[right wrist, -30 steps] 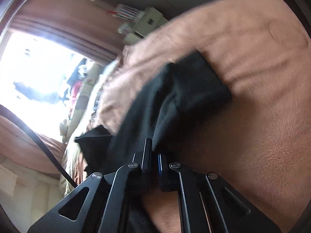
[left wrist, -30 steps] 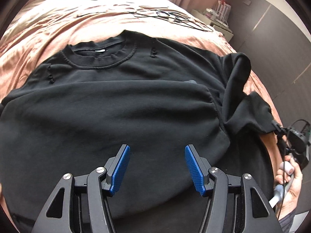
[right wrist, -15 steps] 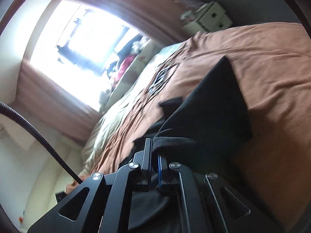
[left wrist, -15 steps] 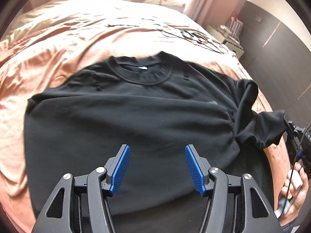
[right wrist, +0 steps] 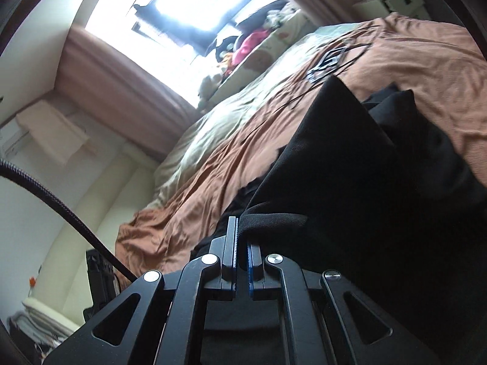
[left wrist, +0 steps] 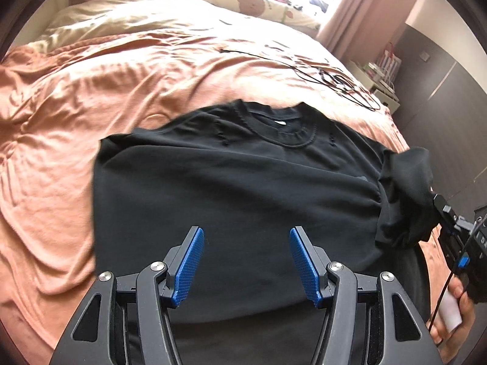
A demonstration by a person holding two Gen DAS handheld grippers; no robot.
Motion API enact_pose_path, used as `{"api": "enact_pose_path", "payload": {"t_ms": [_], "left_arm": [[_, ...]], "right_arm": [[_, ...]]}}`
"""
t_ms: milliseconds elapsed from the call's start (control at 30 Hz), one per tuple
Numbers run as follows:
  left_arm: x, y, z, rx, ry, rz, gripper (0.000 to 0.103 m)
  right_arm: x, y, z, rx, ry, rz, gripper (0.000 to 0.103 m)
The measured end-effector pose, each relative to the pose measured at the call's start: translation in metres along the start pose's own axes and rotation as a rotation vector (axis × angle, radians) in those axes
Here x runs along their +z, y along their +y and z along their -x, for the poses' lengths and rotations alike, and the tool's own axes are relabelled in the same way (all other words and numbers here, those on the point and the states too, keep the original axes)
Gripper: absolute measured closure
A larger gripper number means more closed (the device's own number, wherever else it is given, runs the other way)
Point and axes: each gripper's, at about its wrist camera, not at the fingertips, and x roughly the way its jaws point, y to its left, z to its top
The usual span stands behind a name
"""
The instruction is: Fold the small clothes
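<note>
A black sweatshirt (left wrist: 237, 188) lies on the bed with its neckline (left wrist: 280, 127) at the far side and its lower part folded up over the chest. My left gripper (left wrist: 246, 258) is open and empty, raised over the near middle of the shirt. My right gripper (left wrist: 447, 213) is shut on the shirt's right sleeve (left wrist: 408, 194) and holds it lifted off the bed. In the right wrist view the sleeve cloth (right wrist: 334, 164) hangs from my right gripper (right wrist: 242, 231), whose jaws are pinched together on it.
The bed has a rumpled orange cover (left wrist: 91, 106). Black cables (left wrist: 334, 76) lie on it beyond the shirt. Pillows and soft toys (left wrist: 252, 0) line the far edge under the window. A bedside cabinet (left wrist: 383, 91) and dark wardrobe doors (left wrist: 450, 106) stand at the right.
My left gripper has pulled back and up, still open, so more of the bed shows. My right gripper has lifted and turned with the sleeve still pinched in it.
</note>
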Motion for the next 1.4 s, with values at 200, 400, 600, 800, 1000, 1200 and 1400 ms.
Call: {"api": "enact_pose_path", "payload": {"t_ms": [200, 400, 600, 800, 1000, 1200, 1400], "left_arm": [[-0.004, 0.033, 0.009, 0.024, -0.003, 0.046, 0.042], [-0.008, 0.06, 0.011, 0.043, 0.002, 0.086, 0.042], [-0.008, 0.07, 0.012, 0.052, 0.016, 0.097, 0.042], [-0.002, 0.049, 0.015, 0.025, 0.009, 0.072, 0.042], [0.002, 0.009, 0.009, -0.011, 0.018, 0.012, 0.042], [0.003, -0.035, -0.005, -0.043, 0.039, -0.056, 0.042], [0.0, -0.076, -0.026, -0.064, 0.066, -0.119, 0.042]], "right_arm": [[-0.013, 0.024, -0.041, 0.033, 0.121, 0.079, 0.102], [-0.018, 0.036, -0.083, -0.03, 0.24, 0.167, 0.101], [-0.002, 0.023, -0.102, -0.057, 0.335, 0.129, 0.078], [0.029, -0.006, -0.062, -0.053, 0.28, 0.058, 0.039], [0.053, -0.052, -0.002, -0.167, 0.154, -0.033, 0.039], [0.058, -0.093, 0.03, -0.229, 0.097, -0.136, 0.039], [0.056, -0.116, 0.042, -0.261, 0.032, -0.199, 0.039]]}}
